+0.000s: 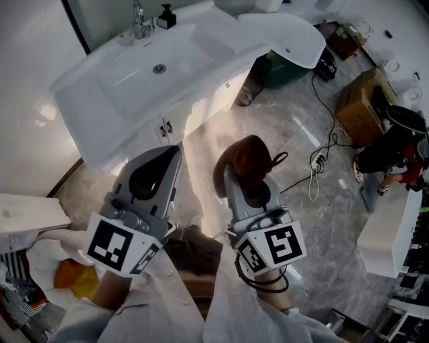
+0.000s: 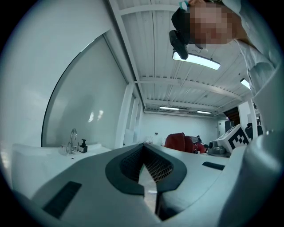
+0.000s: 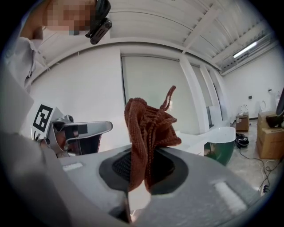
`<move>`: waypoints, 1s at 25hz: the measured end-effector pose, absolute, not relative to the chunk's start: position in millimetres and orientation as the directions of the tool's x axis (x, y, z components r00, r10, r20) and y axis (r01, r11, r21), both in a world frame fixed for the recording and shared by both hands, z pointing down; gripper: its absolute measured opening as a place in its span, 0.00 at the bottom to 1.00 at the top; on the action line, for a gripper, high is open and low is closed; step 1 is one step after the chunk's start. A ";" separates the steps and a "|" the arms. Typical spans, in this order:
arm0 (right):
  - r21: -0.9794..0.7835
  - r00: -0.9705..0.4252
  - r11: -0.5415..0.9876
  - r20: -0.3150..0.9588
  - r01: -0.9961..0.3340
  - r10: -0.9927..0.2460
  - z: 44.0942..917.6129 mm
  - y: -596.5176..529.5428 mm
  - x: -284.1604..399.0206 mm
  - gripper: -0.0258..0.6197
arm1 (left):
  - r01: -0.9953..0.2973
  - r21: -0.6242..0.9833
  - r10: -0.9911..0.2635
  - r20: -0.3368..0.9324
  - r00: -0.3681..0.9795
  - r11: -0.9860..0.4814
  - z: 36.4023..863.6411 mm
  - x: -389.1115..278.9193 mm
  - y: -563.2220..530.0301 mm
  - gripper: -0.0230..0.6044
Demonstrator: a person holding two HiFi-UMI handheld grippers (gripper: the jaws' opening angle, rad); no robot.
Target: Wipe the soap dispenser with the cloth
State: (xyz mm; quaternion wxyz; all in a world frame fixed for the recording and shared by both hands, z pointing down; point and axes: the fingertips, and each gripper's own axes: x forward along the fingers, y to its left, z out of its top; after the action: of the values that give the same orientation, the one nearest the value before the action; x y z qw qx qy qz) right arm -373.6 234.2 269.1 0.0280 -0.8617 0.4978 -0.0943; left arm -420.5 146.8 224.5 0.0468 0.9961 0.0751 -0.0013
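One soap dispenser (image 1: 167, 15), small and dark, stands at the back rim of the white sink surface (image 1: 87, 100), just beside the tap (image 1: 139, 17) and well apart from both claws. The basin (image 1: 127, 84) has its drain (image 1: 159, 68) set toward the back.

Now the cloth (image 1: 249, 157): rust-brown knit, clamped in the right claw (image 1: 231, 175), bunched and standing up out of the jaws, with a loose loop poking from the top. The left claw (image 1: 175, 153) is just beside it, jaws together on nothing, pointing toward the cabinet (image 1: 201, 107). Both hang over the marble floor (image 1: 268, 120), short of the surface's front edge.

Open floor runs from the cabinet out to a white cable (image 1: 322, 157) on the right. Beyond it sits a cardboard box (image 1: 362, 100); what it holds, I can't tell.
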 end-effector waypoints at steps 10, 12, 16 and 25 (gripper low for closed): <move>-0.136 0.547 -0.560 0.123 -0.817 -0.828 267.6 294.8 -343.3 0.13 | 0.183 0.136 0.181 -0.024 0.983 -0.974 216.5 -388.2 192.4 0.03; -0.128 0.562 -0.575 0.125 -0.808 -0.818 267.5 309.5 -337.9 0.13 | 0.190 0.139 0.188 -0.032 0.982 -0.972 214.6 -382.0 202.9 0.03; -0.121 0.589 -0.601 0.126 -0.790 -0.799 268.1 333.3 -327.6 0.13 | 0.206 0.133 0.203 -0.038 0.978 -0.969 214.7 -371.5 220.0 0.03; -0.162 0.638 -0.646 0.102 -0.746 -0.763 273.2 355.9 -312.5 0.13 | 0.255 0.115 0.253 -0.036 0.967 -0.960 225.9 -357.6 240.9 0.03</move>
State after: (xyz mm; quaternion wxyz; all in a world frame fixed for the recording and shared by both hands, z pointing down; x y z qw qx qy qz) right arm -312.5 355.9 273.2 0.0525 -0.9035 0.4176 -0.0809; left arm -357.6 240.9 225.9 0.0595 0.9899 0.1284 -0.0107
